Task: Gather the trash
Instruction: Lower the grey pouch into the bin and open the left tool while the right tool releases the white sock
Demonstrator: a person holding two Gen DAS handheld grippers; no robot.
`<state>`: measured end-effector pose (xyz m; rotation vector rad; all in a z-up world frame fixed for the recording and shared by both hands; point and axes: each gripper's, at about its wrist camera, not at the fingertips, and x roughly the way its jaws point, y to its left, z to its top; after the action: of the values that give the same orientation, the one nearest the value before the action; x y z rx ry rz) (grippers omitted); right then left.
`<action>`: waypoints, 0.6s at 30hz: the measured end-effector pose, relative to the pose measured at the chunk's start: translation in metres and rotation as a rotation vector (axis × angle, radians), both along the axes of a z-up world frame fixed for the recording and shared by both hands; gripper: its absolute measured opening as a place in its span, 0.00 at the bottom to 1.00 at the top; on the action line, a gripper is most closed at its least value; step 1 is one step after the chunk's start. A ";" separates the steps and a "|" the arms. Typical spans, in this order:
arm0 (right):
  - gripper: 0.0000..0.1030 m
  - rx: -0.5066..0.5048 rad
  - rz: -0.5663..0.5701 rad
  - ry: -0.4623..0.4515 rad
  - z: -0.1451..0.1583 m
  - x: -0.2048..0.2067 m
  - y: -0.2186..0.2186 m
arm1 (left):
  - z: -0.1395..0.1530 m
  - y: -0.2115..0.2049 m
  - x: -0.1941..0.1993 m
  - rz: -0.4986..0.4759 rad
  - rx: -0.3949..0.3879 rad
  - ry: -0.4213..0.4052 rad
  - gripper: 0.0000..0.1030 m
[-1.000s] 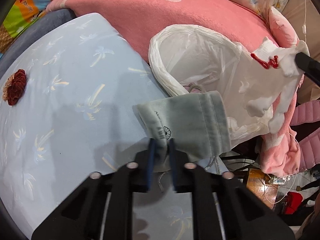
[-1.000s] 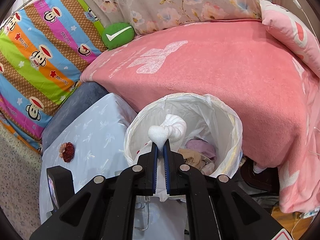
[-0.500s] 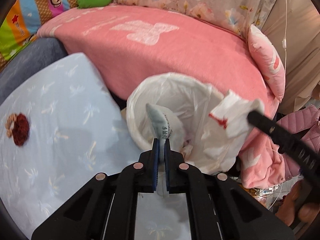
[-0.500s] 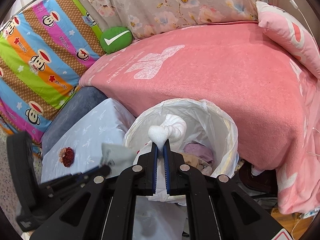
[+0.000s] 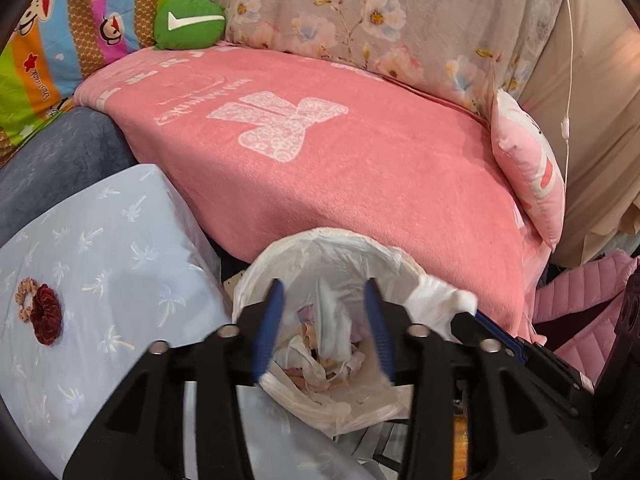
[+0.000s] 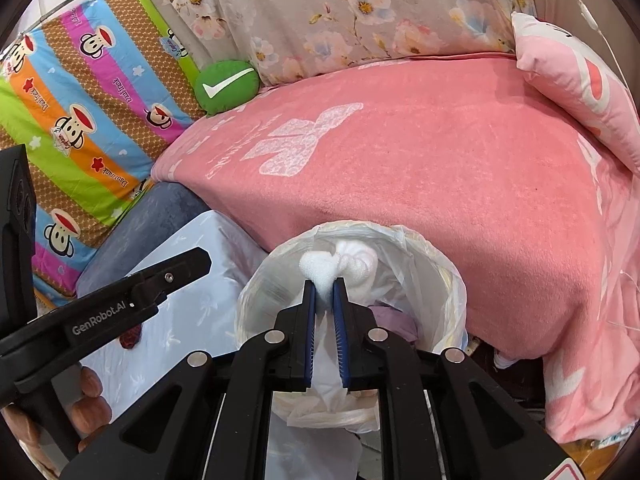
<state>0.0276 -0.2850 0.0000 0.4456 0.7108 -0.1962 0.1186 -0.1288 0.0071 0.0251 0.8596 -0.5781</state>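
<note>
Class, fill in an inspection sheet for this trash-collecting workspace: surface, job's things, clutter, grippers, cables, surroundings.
Surface: pale blue palm-print cloth.
Job's things: bin with white liner, trash inside; white liner edge.
Clutter: dark red scrunchie on the cloth.
Grippers: left gripper open over the bin, jaws just opened, empty; right gripper pinching the liner edge, jaws easing.
Cables: thin white cord hanging.
Surroundings: pink blanket, green check-mark cushion.

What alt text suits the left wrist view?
The left hand-held gripper, open and empty, hangs over a white-lined trash bin holding crumpled rubbish. A pink blanket lies behind; a dark red scrunchie sits on the pale blue cloth.
</note>
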 end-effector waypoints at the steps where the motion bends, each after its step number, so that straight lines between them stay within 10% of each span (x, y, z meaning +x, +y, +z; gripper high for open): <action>1: 0.11 0.001 0.001 -0.002 0.001 0.001 0.000 | 0.002 0.001 -0.001 0.008 0.003 -0.012 0.52; 18: 0.27 0.004 0.045 0.016 -0.004 0.005 0.023 | -0.007 0.027 -0.003 0.064 0.039 -0.031 0.57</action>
<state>0.0330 -0.2620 -0.0036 0.4318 0.7359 -0.1565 0.1156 -0.1019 0.0000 0.0419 0.8385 -0.4996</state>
